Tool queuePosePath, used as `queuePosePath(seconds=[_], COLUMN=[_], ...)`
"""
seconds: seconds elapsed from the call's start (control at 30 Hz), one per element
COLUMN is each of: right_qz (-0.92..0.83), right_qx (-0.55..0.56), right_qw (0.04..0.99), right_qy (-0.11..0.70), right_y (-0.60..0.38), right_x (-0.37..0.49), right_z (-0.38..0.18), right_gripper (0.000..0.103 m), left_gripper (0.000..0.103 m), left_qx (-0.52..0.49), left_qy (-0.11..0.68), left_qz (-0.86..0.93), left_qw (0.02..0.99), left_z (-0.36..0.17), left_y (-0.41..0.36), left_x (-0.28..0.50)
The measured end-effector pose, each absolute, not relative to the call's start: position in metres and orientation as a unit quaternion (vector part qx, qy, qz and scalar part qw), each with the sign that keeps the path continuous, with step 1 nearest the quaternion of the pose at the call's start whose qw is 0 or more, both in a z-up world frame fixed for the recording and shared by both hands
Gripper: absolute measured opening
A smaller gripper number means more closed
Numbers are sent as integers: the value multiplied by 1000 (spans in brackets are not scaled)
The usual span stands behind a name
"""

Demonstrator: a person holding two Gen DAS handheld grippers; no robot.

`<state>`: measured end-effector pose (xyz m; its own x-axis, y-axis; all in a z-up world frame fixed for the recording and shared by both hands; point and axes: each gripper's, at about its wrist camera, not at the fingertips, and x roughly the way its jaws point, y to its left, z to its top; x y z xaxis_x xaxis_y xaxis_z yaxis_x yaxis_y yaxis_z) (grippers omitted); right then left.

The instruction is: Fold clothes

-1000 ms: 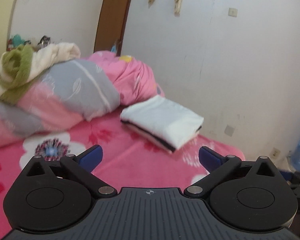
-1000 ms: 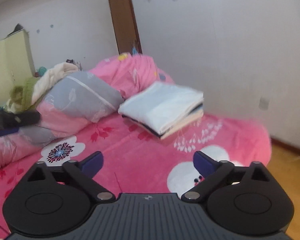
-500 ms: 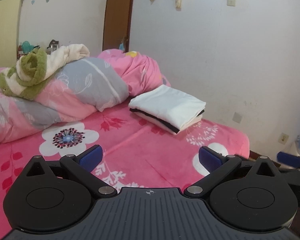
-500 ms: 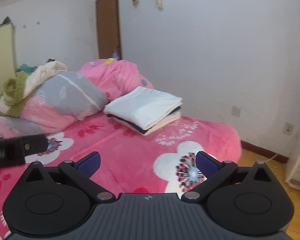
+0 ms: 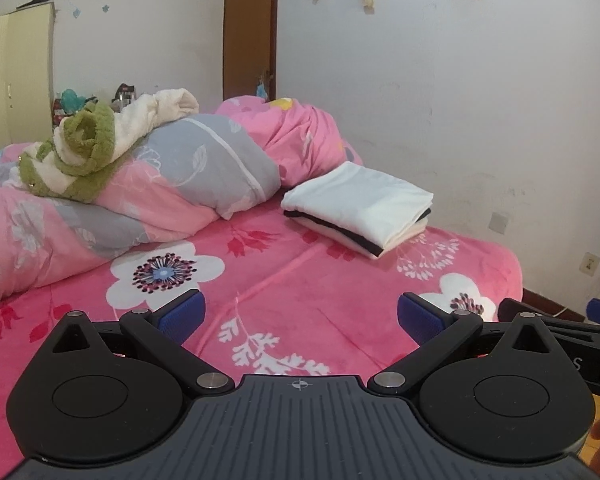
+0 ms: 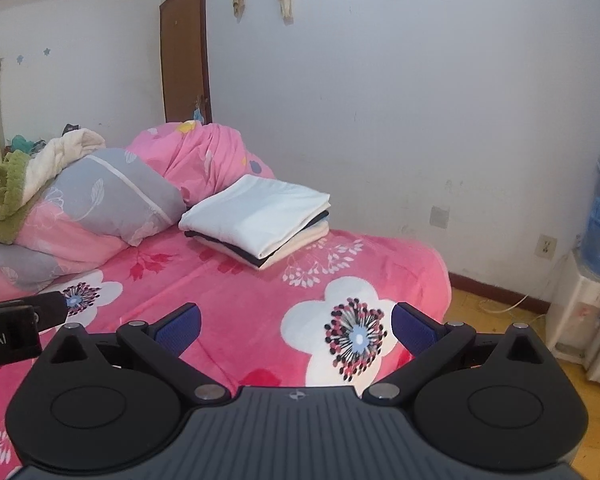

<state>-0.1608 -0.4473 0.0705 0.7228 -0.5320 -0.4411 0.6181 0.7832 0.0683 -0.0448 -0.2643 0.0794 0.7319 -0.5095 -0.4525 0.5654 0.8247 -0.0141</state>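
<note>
A stack of folded clothes [image 5: 360, 206], white on top with black and cream layers under it, lies on the pink flowered bed [image 5: 284, 280] near the wall; it also shows in the right wrist view [image 6: 260, 218]. My left gripper [image 5: 299, 318] is open and empty, well back from the stack above the bed's near part. My right gripper [image 6: 295, 330] is open and empty, also well short of the stack. A crumpled green and cream garment [image 5: 100, 148] lies on the bunched quilt at the left.
A grey and pink quilt [image 5: 172, 184] is heaped at the left of the bed. The white wall [image 6: 420, 120] runs along the bed's far side. A water dispenser [image 6: 592, 280] stands on the floor at the right. A brown door [image 6: 184, 56] is at the back.
Both grippers have pulled back and away from the folded stack, so it looks smaller and farther off. Both stay open and empty.
</note>
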Motion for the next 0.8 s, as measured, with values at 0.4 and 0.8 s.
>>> queuePosePath(seconds=[0.4,0.8], right_qz=[-309,-309], right_qx=[100,99], right_qw=[923,922], right_qy=[207,212], right_y=[-441,-441], right_x=[-159,-156], right_z=[70,70], right_gripper=[103,103], left_gripper=[103,103], left_qx=[54,54], left_qy=[240,248], left_qz=[-283,-281], left_qw=[927,925], left_z=[75,73], left_y=[-262,-262], left_x=[-39,-38])
